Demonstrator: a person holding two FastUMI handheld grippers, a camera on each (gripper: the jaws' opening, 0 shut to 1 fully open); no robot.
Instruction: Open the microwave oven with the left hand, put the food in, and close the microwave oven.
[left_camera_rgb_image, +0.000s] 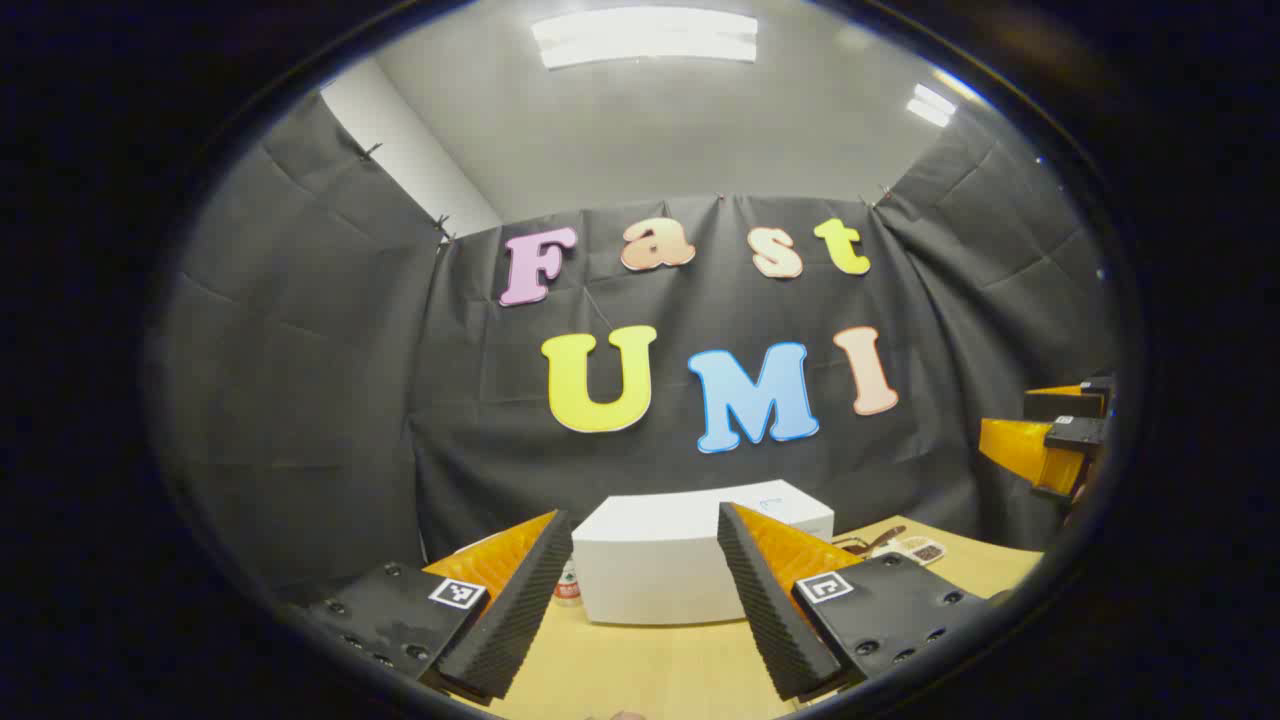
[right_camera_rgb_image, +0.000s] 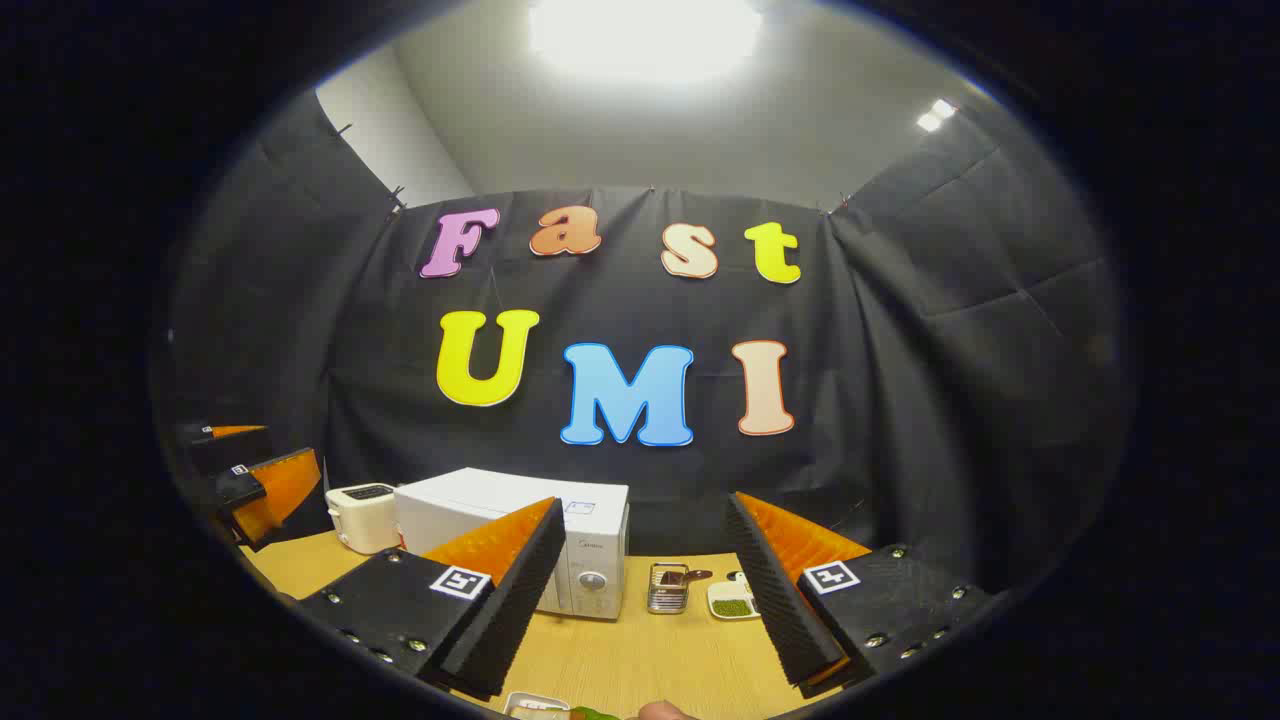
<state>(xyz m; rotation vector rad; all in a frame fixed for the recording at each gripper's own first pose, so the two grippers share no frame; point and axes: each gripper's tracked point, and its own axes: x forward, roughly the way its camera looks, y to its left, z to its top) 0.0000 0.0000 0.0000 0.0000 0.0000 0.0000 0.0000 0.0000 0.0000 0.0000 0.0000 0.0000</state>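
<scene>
Two open grippers float above the table, and the microwave oven door is closed.

The white microwave oven (right_camera_rgb_image: 520, 535) sits on the wooden table (right_camera_rgb_image: 650, 660), close to the black cloth wall. In the left gripper view, the left gripper (left_camera_rgb_image: 645, 610) has its two fingers spread wide apart, with nothing between them, and the microwave oven (left_camera_rgb_image: 680, 560) shows in the gap. The right gripper (right_camera_rgb_image: 640, 610) is spread wide too and holds nothing. Just to the left of the microwave oven stands a small white toaster (right_camera_rgb_image: 365, 515). To the right of the microwave oven are a shiny metal holder (right_camera_rgb_image: 668, 588) and a little white dish with green food (right_camera_rgb_image: 733, 603). Another white dish (right_camera_rgb_image: 535, 706) lies nearer than the microwave oven, at the bottom edge of the right gripper view.
</scene>
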